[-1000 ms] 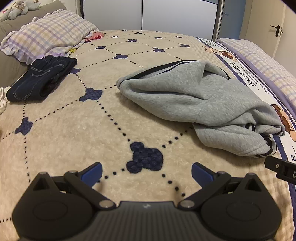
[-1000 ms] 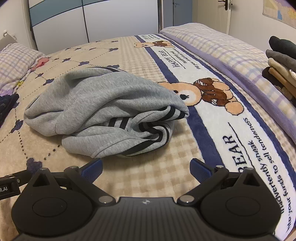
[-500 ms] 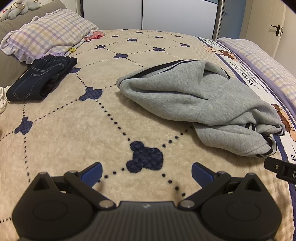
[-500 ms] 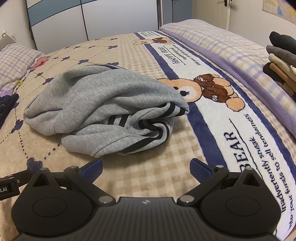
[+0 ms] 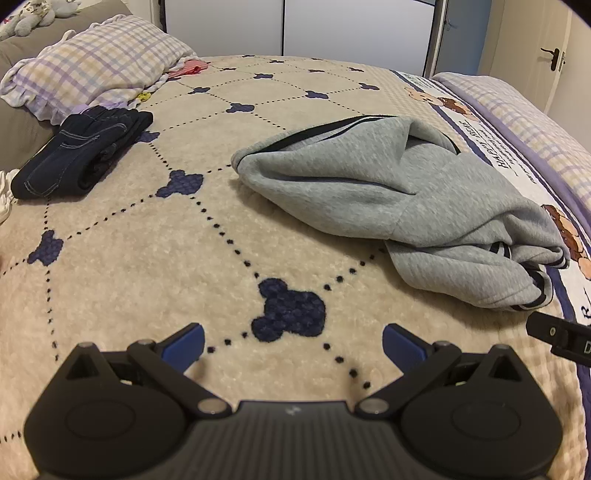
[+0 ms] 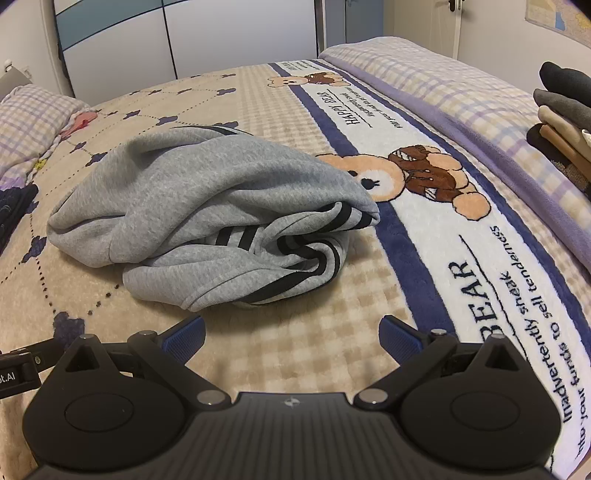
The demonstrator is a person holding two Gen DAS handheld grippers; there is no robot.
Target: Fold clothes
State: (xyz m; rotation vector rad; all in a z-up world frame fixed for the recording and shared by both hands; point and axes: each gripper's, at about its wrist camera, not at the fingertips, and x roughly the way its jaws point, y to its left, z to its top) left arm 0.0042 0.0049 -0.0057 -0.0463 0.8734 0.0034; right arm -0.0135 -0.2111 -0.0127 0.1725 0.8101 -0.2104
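Observation:
A crumpled grey sweatshirt [image 5: 391, 192] with black stripes lies in a heap on the beige patterned bedspread [image 5: 147, 266]; the right wrist view shows the same grey sweatshirt [image 6: 207, 210] with its striped cuffs turned toward me. My left gripper [image 5: 293, 343] hovers open over the bedspread, short of the garment and to its left. My right gripper [image 6: 291, 336] is open too, just in front of the sweatshirt's near hem. Neither holds anything. The right gripper's body [image 5: 561, 339] pokes in at the left view's right edge.
Folded dark jeans [image 5: 81, 155] rest at the left by a checked pillow [image 5: 92, 70]. A stack of folded clothes [image 6: 561, 122] sits at the far right. A lilac checked blanket [image 6: 461, 96] covers the bed's right side. Wardrobe doors [image 5: 295, 26] stand behind.
The right gripper has crept a little closer to the sweatshirt's hem. The left gripper has hardly moved. Both stay open.

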